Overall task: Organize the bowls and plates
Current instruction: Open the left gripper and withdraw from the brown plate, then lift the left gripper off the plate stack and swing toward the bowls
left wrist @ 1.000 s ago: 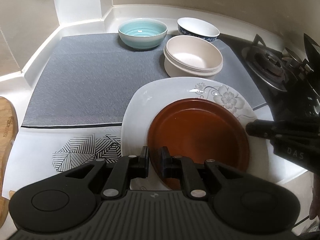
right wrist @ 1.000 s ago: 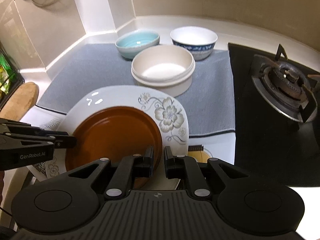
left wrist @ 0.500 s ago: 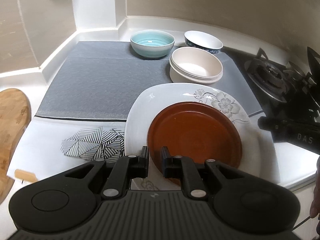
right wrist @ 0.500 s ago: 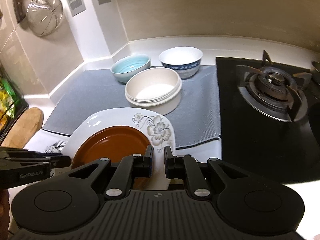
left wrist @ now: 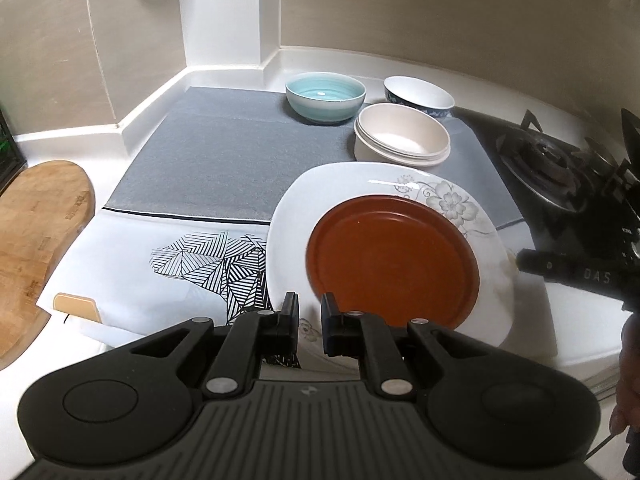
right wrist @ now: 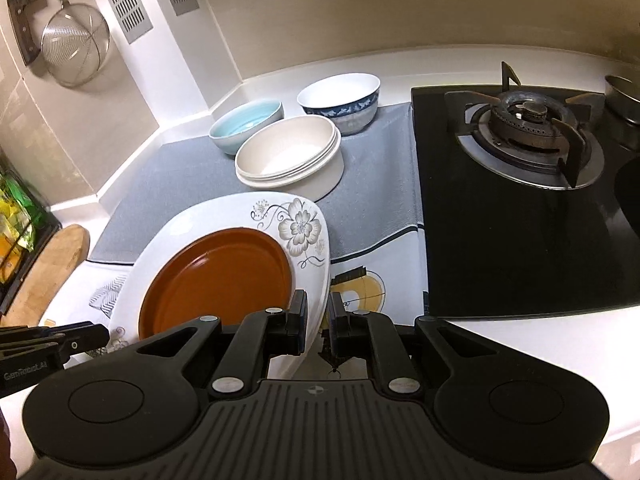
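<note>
A white square plate with a grey flower print (left wrist: 352,188) (right wrist: 304,224) carries a brown round plate (left wrist: 392,268) (right wrist: 216,276) and is held up off the counter. My left gripper (left wrist: 310,324) is shut on the white plate's near left edge. My right gripper (right wrist: 318,326) is shut on its right edge. Behind it on the grey mat (left wrist: 216,156) stand stacked cream bowls (left wrist: 402,136) (right wrist: 288,156), a light blue bowl (left wrist: 325,96) (right wrist: 246,124) and a white bowl with a blue pattern (left wrist: 418,94) (right wrist: 340,98).
A gas hob (right wrist: 524,128) lies to the right of the mat. A patterned white cloth (left wrist: 192,264) covers the counter's front. A wooden board (left wrist: 36,216) lies at the left. A strainer (right wrist: 74,44) hangs on the wall.
Both grippers have risen and drawn back with the white plate and the brown plate on it. The plates now sit higher above the counter, tilted in the right wrist view.
</note>
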The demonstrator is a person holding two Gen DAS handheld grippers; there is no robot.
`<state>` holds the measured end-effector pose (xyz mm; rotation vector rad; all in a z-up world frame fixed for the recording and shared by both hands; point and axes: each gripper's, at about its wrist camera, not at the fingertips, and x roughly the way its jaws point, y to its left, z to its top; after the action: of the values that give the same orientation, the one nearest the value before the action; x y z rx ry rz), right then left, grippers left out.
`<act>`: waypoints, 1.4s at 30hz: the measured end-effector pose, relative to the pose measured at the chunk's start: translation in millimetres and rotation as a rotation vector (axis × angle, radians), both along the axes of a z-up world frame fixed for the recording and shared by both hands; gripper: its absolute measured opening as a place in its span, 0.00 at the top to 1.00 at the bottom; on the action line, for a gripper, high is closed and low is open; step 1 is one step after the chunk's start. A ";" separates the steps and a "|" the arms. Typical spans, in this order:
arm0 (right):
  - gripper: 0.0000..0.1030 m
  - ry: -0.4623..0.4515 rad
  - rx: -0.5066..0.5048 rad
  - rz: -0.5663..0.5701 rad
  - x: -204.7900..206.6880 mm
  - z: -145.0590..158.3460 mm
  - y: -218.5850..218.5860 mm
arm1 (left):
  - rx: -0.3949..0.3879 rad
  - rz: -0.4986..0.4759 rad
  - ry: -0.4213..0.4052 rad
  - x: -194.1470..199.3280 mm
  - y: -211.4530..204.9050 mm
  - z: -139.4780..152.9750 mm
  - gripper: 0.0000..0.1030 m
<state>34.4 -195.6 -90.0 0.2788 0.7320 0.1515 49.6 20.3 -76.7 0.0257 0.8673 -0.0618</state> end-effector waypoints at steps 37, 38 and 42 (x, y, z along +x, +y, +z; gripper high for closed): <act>0.87 0.184 0.019 -0.052 27.5 -11.4 12.1 | -0.206 -0.042 0.140 80.8 59.7 -32.1 0.84; 0.87 0.190 0.023 -0.055 28.6 -11.7 12.3 | -0.217 -0.049 0.141 81.8 61.4 -33.3 0.84; 0.86 0.212 0.023 -0.061 33.6 -12.2 13.9 | -0.240 -0.092 0.142 85.0 64.3 -37.3 0.84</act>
<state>68.0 -181.7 -102.2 0.3424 0.9314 0.0732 134.6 84.6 -114.1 -0.1653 0.9956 -0.2554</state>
